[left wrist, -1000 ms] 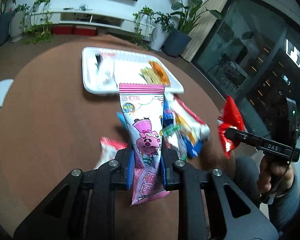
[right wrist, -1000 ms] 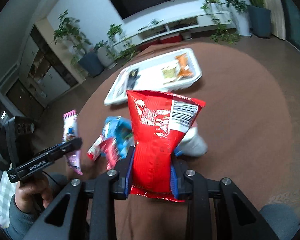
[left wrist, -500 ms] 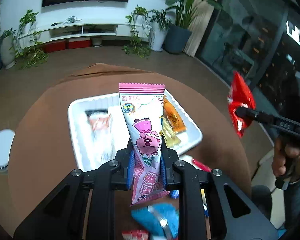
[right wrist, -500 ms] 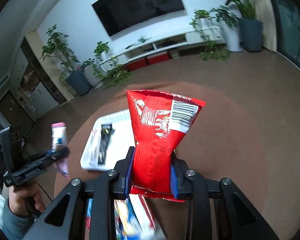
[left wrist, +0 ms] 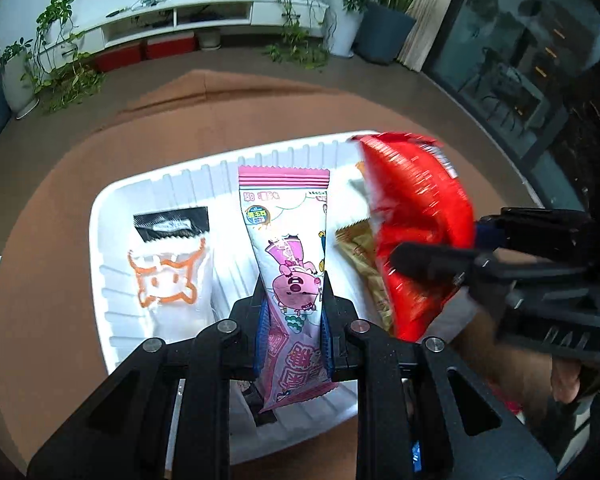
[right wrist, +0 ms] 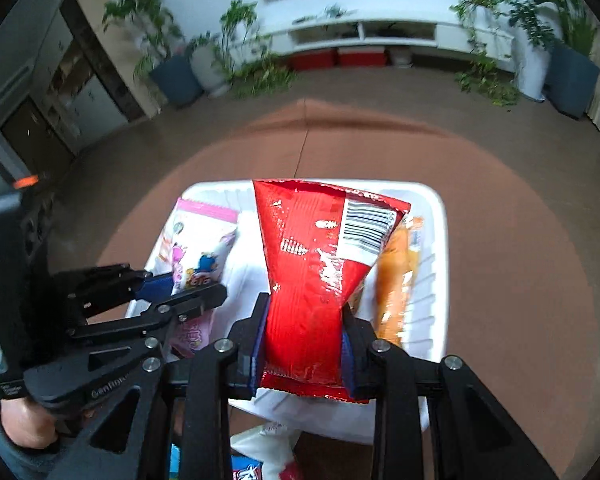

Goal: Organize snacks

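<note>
My left gripper (left wrist: 292, 312) is shut on a pink cartoon-pig snack packet (left wrist: 290, 248) and holds it over the middle of the white tray (left wrist: 100, 216). My right gripper (right wrist: 305, 320) is shut on a red crinkly snack bag (right wrist: 316, 264), held over the tray's right part (right wrist: 436, 208). The red bag (left wrist: 416, 220) and right gripper (left wrist: 476, 240) show at the right of the left wrist view. The pink packet (right wrist: 196, 248) and left gripper (right wrist: 168, 284) show at the left of the right wrist view.
In the tray lie a clear packet with an orange cow outline and black top (left wrist: 168, 264), a tan packet (left wrist: 360, 256) and an orange packet (right wrist: 396, 276). More snack packets (right wrist: 260, 456) lie on the brown round table (left wrist: 52, 184) near its front edge.
Both grippers have moved forward from the snack pile to above the tray, each still holding its packet. The right gripper has come in close beside the left one.
</note>
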The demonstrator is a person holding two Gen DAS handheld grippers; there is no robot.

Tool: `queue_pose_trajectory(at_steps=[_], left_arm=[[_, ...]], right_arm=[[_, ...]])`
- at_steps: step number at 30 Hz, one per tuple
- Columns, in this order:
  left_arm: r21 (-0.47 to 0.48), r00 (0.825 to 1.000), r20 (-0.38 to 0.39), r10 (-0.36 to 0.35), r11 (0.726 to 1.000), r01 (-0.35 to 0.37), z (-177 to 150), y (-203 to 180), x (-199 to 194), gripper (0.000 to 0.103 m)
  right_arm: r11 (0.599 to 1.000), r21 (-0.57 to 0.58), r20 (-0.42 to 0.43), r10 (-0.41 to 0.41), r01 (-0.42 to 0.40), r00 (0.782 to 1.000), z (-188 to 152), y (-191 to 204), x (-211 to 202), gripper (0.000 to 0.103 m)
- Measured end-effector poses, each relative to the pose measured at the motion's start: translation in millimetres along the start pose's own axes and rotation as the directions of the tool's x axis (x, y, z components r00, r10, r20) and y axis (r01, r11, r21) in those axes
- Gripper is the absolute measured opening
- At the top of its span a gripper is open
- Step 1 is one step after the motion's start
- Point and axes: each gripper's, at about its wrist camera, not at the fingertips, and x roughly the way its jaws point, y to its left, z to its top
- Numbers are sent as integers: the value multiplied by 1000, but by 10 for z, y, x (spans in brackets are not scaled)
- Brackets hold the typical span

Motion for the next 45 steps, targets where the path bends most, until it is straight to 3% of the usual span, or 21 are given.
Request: queue_pose_trajectory(at_steps=[10,23,25,30,32,37,39,45], left_arm=[[4,999,-25,31,1000,-30,7,-70,327,20],[0,998,-26,59,998,-59,6,-132,336,25],[0,998,-20,65,998,-65,-2,-127,324,29],[-32,997,7,72,997,-71,-3,-80,253,63],[-38,997,14,77,996,-76,-2,-81,210,67],[-38,995,69,65,997,-62,-4,-117,-32,74],[-42,993,103,57,998,-53,-3,-139,-184,82],[-38,974,226,13,999,-4,-5,-210,-825,96]], right_arm=[[999,-20,-32,-50,50,998,-45,2,200,34],[997,-1,-20,-80,80,997,-110,-51,187,44],[996,-8,-16,-89,89,996,-119,-44,163,46],[996,-4,9,-90,90,996,-139,-85,49,49],[996,-1,22,-87,87,996,-145,-95,-9,56],[998,11,80,-69,68,994,-187,-101,-253,61],[998,27,118,-54,51,992,-241,-114,-404,66],[995,99,251,-13,-13,968,-598,-238,-969,80]])
